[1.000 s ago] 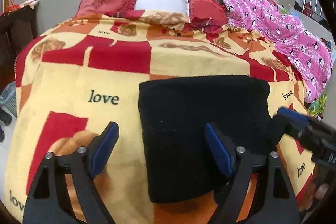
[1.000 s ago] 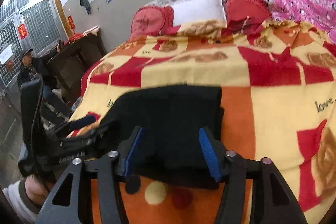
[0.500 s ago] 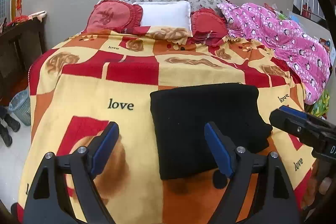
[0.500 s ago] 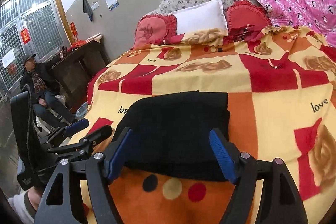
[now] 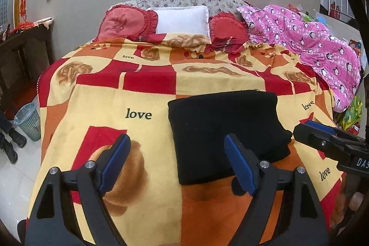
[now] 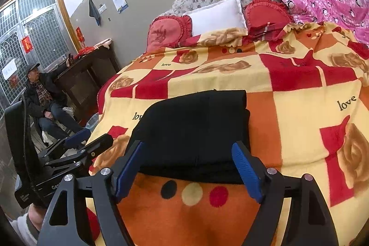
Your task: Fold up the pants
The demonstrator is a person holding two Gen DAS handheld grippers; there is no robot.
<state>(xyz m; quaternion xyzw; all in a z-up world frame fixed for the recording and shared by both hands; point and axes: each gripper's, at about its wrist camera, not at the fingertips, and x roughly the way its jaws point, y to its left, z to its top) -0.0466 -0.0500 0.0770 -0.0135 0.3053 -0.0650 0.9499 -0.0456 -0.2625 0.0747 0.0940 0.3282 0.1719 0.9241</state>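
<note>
The black pants [image 5: 226,126] lie folded into a thick rectangle on the red, orange and yellow blanket [image 5: 103,103]. My left gripper [image 5: 176,140] is open and hovers above the blanket, just short of the pants' left near corner, nothing between its blue pads. In the right wrist view the pants [image 6: 196,126] lie beyond my right gripper [image 6: 188,145]. Its jaws are opening, clear of the cloth and with nothing held between them. The right gripper [image 5: 309,128] also shows at the right edge of the left wrist view, and the left gripper [image 6: 92,137] at the left of the right wrist view.
A pink penguin quilt [image 5: 311,38] is heaped at the bed's far right. Red cushions and a white pillow [image 5: 182,20] line the headboard. A mesh wastebasket [image 5: 28,120] stands on the floor at the left. A person [image 6: 43,96] sits by a dark cabinet [image 6: 87,75].
Both grippers have drawn back and risen from the pants, which now look smaller and farther off. The right jaws have widened and left the cloth's near edge.
</note>
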